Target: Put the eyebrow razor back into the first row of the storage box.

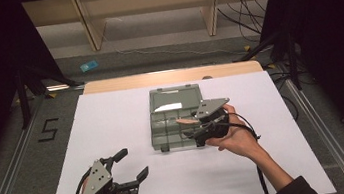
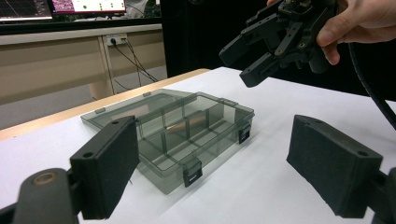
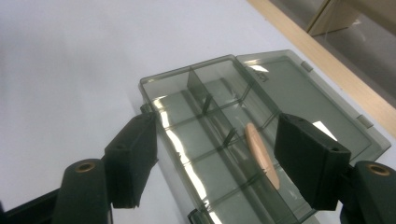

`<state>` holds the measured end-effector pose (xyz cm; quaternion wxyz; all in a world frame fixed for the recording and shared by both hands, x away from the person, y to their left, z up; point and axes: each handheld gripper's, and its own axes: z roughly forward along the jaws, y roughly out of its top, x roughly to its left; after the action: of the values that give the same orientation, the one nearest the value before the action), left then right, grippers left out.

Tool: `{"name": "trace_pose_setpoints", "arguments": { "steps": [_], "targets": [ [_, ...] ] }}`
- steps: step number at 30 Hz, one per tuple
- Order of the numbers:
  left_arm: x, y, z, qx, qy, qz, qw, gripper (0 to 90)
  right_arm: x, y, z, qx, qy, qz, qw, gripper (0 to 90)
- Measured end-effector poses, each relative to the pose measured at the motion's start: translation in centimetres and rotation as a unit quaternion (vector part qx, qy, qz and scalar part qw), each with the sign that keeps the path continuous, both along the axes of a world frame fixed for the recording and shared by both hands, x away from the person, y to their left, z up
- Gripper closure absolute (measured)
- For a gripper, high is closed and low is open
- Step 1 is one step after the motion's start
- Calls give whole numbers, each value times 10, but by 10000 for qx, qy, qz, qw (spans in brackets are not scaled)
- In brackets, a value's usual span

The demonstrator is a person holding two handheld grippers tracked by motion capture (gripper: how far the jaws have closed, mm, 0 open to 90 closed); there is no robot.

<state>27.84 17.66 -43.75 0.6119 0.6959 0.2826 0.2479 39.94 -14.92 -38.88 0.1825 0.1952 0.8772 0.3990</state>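
In the high view, the right gripper (image 1: 196,134) is being held, jaws apart and empty, over the near right part of the open compartment box (image 1: 175,119), where a pinkish stick (image 1: 187,121) is lying. In the left gripper view, the left gripper (image 2: 215,175) is being kept wide open, well short of the box. In the right gripper view, the stick (image 3: 262,154) is being framed between the parted jaws, below them.

Even overhead light falls on the white counter (image 1: 114,135) while the surroundings in the high view stay dark, glare streaks cross the open box lid (image 3: 299,93), and near jaw pads blur softly in both gripper views.
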Motion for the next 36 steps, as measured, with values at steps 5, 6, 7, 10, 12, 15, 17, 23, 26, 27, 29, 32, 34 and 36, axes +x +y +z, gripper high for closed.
{"name": "trace_pose_setpoints", "arguments": {
  "steps": [5,6,7,10,12,15,17,23,26,27,29,32,34,36],
  "targets": [
    [0,2,1,-20,-33,11,10000,159,-6,-8,-1,221,-8,-104,9997,274],
    [0,2,1,-23,-37,6,10000,159,-8,-10,-1,296,12,-147,9995,263],
    [0,1,1,-28,-40,1,10000,159,-10,-11,-2,353,80,-180,9992,256],
    [-1,1,1,1,-22,2,10000,159,-13,-16,-3,487,65,-239,9985,245],
    [0,1,1,5,-21,6,10000,159,-16,-19,-4,581,74,-252,9980,243],
    [0,1,1,7,-24,2,10000,159,-18,-21,-5,683,63,-266,9973,243],
    [0,1,1,11,-15,2,10000,159,-21,-23,-7,819,95,-300,9961,241],
    [0,1,1,8,-22,13,10000,159,-27,-26,-8,913,75,-298,9953,239],
    [-1,1,1,2,-29,10,10000,159,-29,-28,-8,917,94,-256,9954,239],
    [-1,1,2,-4,-34,7,10000,159,-30,-29,-8,922,46,-258,9954,238],
    [-1,1,2,-16,-38,6,10000,159,-32,-30,-9,959,97,-301,9949,231],
    [0,1,1,-28,-43,9,10000,159,-33,-34,-10,999,47,-326,9945,226],
    [0,1,1,-27,-44,9,10000,159,-35,-35,-10,1025,126,-335,9941,225],
    [0,1,2,-2,-41,15,10000,159,-37,-38,-11,1075,66,-395,9934,225]
  ]
}}
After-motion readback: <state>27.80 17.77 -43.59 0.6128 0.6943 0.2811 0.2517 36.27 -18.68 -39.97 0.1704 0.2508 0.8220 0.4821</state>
